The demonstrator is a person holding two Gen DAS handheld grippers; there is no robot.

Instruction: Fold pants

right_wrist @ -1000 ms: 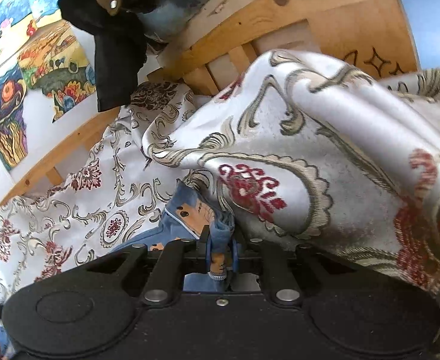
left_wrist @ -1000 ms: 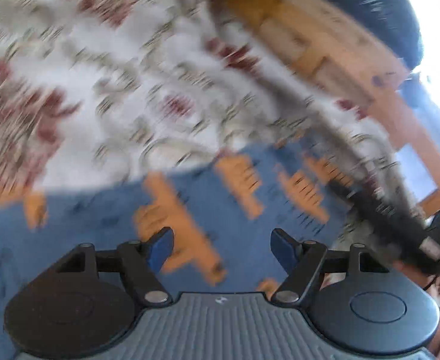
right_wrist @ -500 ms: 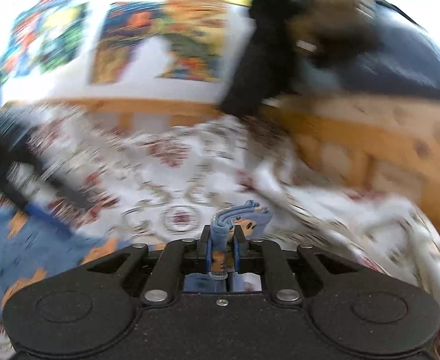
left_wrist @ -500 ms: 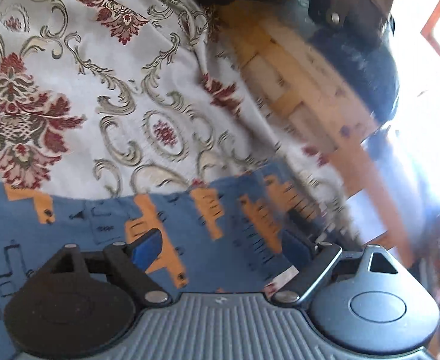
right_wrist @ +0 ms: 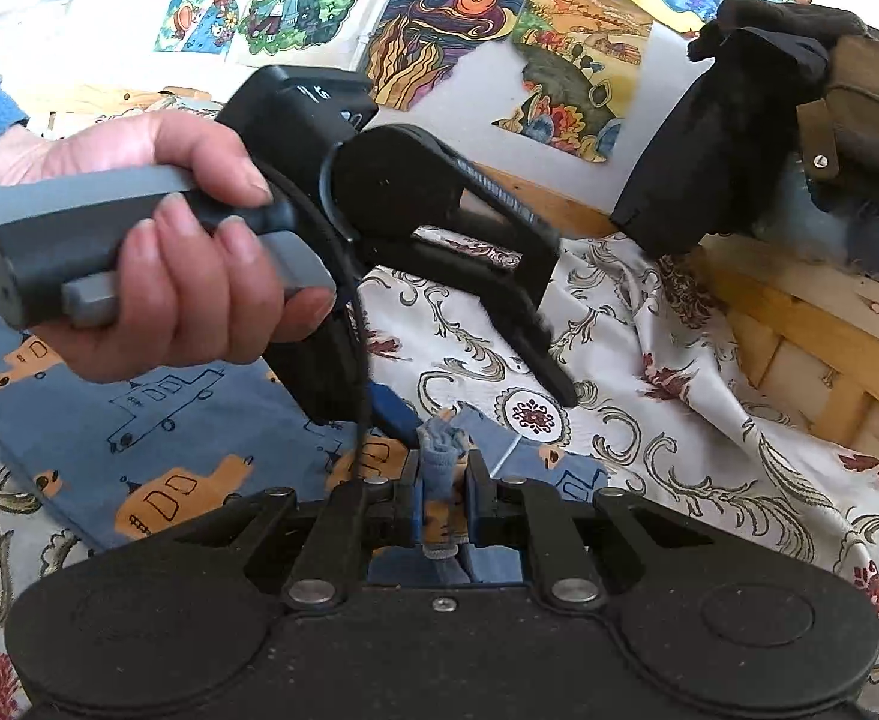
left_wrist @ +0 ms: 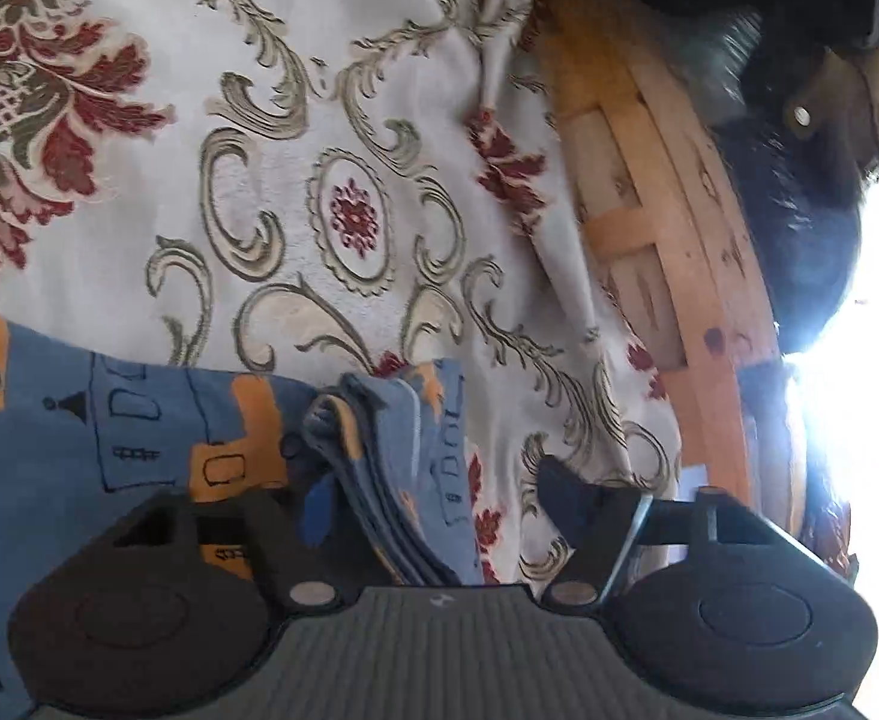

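Right tool [right_wrist: 442, 495] clamps bunched blue pants [right_wrist: 157, 414] with orange vehicles; left tool [left_wrist: 433, 489] gapes around their folded edge.

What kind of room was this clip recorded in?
Most likely a bedroom at home, perhaps a child's. The pants lie on a floral bedspread beside a wooden bed frame, and colourful drawings are stuck on the wall.

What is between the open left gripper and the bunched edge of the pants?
Nothing visible. The left gripper is open with the bunched edge of the pants already lying between its fingers, against the left one, over the floral bedspread. The right gripper is shut on the same edge close by.
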